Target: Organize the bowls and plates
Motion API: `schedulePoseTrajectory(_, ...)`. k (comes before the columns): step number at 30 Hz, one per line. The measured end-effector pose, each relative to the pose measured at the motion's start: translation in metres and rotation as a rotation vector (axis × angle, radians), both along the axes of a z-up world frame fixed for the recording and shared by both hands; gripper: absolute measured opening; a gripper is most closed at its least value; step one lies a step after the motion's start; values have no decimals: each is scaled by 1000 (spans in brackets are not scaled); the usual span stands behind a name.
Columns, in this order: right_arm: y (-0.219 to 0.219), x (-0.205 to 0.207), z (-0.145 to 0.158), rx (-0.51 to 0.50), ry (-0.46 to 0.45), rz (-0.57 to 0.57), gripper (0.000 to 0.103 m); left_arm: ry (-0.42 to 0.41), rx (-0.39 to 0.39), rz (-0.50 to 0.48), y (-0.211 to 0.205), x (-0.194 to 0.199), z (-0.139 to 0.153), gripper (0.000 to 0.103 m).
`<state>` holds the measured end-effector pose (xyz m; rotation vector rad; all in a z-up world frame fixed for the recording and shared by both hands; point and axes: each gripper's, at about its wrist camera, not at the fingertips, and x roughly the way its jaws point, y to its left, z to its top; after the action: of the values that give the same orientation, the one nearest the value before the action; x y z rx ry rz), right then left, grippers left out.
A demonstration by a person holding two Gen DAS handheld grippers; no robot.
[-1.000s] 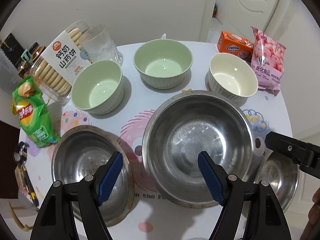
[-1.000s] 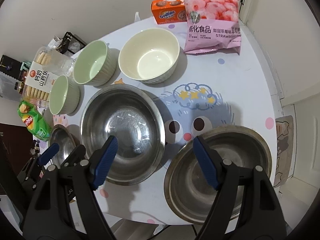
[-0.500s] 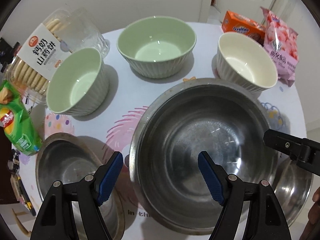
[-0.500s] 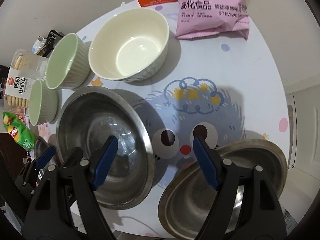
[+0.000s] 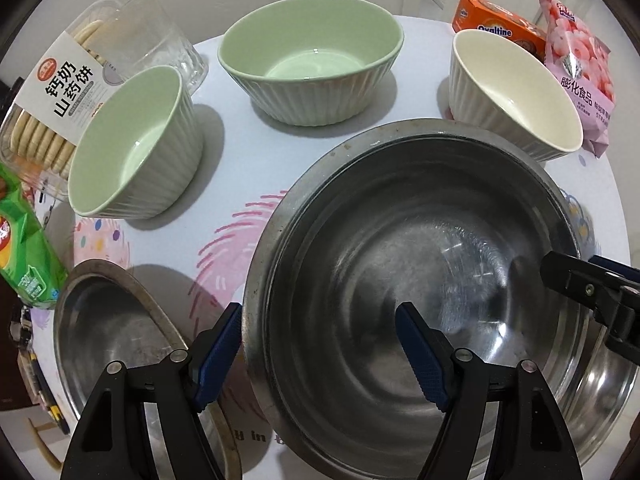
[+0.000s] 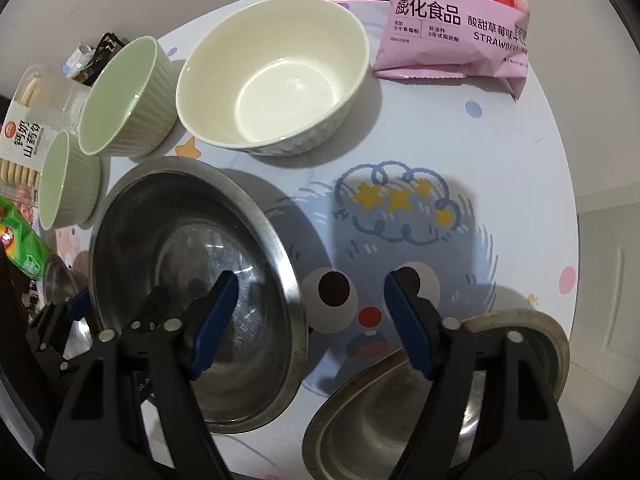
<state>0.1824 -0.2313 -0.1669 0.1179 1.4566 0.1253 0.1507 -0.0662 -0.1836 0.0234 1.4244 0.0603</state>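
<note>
A large steel bowl [image 5: 400, 240] sits on the round table [image 5: 240, 184]. My left gripper [image 5: 320, 356] straddles its left rim, one blue pad outside and one inside, jaws closing but not touching. My right gripper [image 6: 310, 320] straddles the opposite rim of the large steel bowl [image 6: 180, 240], also closing and clear of the metal. A smaller steel bowl [image 5: 112, 328] lies at the left. Another steel bowl [image 6: 400, 420] lies at the right. Behind stand a small green bowl [image 5: 132, 148], a wider green bowl [image 5: 312, 68] and a cream bowl [image 5: 516, 92].
A biscuit pack [image 5: 52, 100] and a clear container [image 5: 160, 44] stand at the back left, a green crisp bag [image 5: 24, 256] at the left edge. An orange Ovaltine box [image 5: 496, 32] and a pink snack bag [image 5: 580, 72] sit at the back right.
Both grippers have sunk toward the large steel bowl, which now fills more of each view. The right gripper's jaws have narrowed; the left's are barely closer.
</note>
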Motion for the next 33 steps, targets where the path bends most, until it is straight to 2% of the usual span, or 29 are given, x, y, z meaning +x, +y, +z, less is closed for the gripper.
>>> schedulePoseTrajectory(2,1,0,-2,3,11,1,60,0,-2,-5,-5,-2,-3,73)
schedulePoseTrajectory(3,2,-1,-4,3,14,2,56,7,-1,-9,-6,-3,-3,68)
schedulePoseTrajectory(7,3,-1,-8,16,27,9,47,2,23,-14,-10,-7,-7,61)
schedulePoseTrajectory(8,0,-3,-9,22,32,7,40,1,27,-11,-10,-7,-7,59)
schedulePoseTrajectory(10,-3,-2,-12,51,49,2,34,-2,31,-6,-7,-8,-7,51)
schedulePoseTrajectory(12,-1,-2,-12,68,58,16,17,-9,39,0,-3,-9,-5,40)
schedulePoseTrajectory(16,4,-3,-9,48,48,37,17,-9,21,33,11,-9,-5,29)
schedulePoseTrajectory(18,3,-4,-6,69,49,34,16,-20,2,50,16,-11,-2,28)
schedulePoseTrajectory(26,-8,-21,22,98,2,35,15,-62,13,18,19,-20,26,28)
schedulePoseTrajectory(33,-31,-45,54,172,-15,-26,15,-96,37,-29,8,-32,72,28)
